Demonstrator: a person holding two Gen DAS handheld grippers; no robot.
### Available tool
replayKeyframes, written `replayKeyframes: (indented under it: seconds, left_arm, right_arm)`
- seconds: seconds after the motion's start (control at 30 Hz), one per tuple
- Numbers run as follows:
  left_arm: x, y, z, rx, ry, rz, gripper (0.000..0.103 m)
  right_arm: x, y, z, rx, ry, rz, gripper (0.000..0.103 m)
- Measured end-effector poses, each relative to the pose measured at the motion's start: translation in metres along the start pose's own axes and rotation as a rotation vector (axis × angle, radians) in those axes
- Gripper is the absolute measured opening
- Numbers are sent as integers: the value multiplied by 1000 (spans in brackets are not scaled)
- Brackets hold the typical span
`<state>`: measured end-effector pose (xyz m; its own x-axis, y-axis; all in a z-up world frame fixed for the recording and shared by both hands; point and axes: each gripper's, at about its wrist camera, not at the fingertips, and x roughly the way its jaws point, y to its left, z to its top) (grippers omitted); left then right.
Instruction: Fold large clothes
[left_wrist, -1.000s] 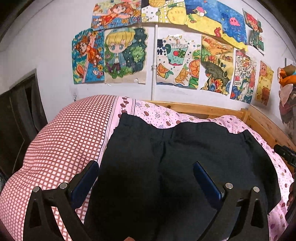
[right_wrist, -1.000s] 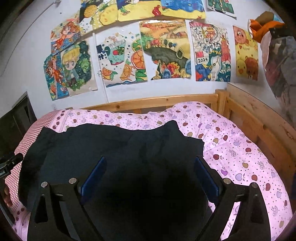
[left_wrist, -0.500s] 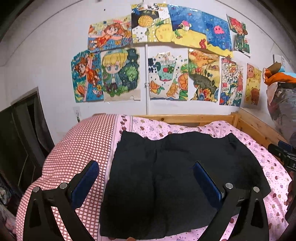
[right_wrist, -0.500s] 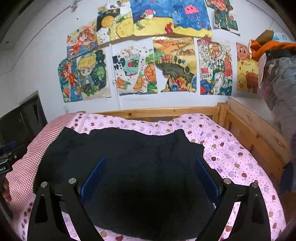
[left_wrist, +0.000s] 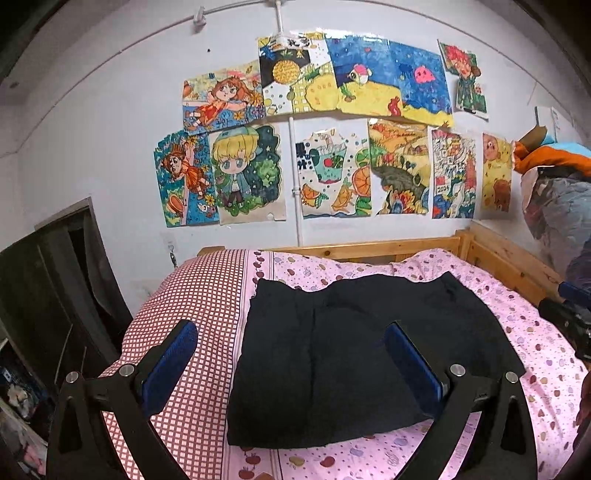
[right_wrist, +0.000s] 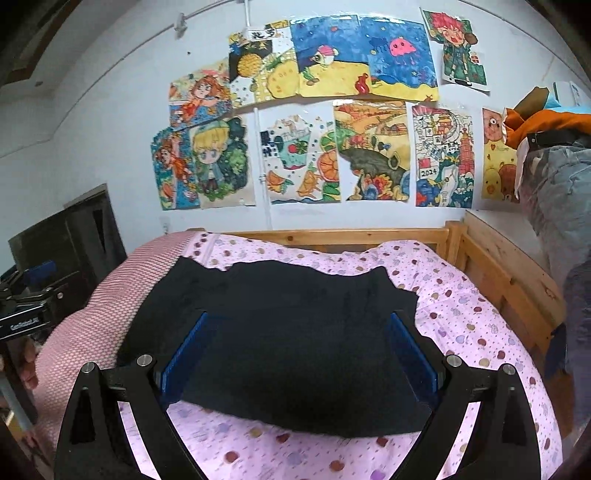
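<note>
We hold both grippers, left (left_wrist: 288, 363) and right (right_wrist: 299, 356), spread apart and empty, above the black garment (left_wrist: 354, 354), whose long axis runs left-right; neither is clearly nearer.

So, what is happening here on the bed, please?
A person is folding clothes with two handheld grippers. A black garment lies folded into a rough rectangle on the pink bed cover, its left edge meeting the red checked part. Both the left gripper and the right gripper are open and hold nothing; they hover above the cloth. Whether another fold is planned cannot be told.
</note>
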<state>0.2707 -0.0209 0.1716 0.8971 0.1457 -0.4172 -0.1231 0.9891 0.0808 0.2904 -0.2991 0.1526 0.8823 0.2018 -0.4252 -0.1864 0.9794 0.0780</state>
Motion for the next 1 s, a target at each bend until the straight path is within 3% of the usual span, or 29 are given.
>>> replayKeyframes:
  seconds: [0.4, 1.0]
  left_arm:
    - [-64, -7, -19, -9, -53, -41, 103]
    - [-127, -1, -69, -2, -36, -53, 103]
  right_arm:
    - [-68, 23, -11, -51, -37, 11, 93]
    - [-130, 39, -59, -63, -27, 30, 93]
